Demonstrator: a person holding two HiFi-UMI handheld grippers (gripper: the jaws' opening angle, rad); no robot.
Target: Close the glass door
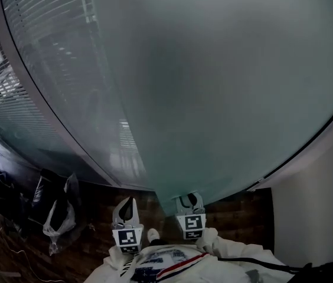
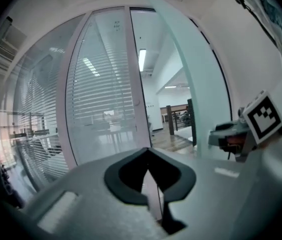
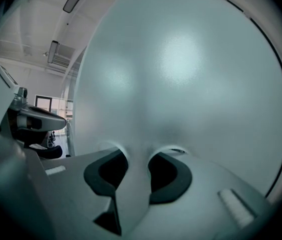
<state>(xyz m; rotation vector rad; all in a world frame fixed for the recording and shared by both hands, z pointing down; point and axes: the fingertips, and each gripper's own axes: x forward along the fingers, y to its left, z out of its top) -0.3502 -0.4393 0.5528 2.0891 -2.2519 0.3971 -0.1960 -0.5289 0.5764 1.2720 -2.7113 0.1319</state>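
The glass door [image 1: 225,87] is gripped at its free edge by the right gripper [image 1: 189,203], the left gripper [image 1: 127,206] is held shut and empty just beside that edge, and a gap to the door frame [image 2: 137,94] is seen, so closing is judged unfinished.

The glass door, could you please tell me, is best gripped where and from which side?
Take the glass door by its free edge, tongs straddling the thin pane edge-on, as the right gripper does; its frosted face shows no handle.
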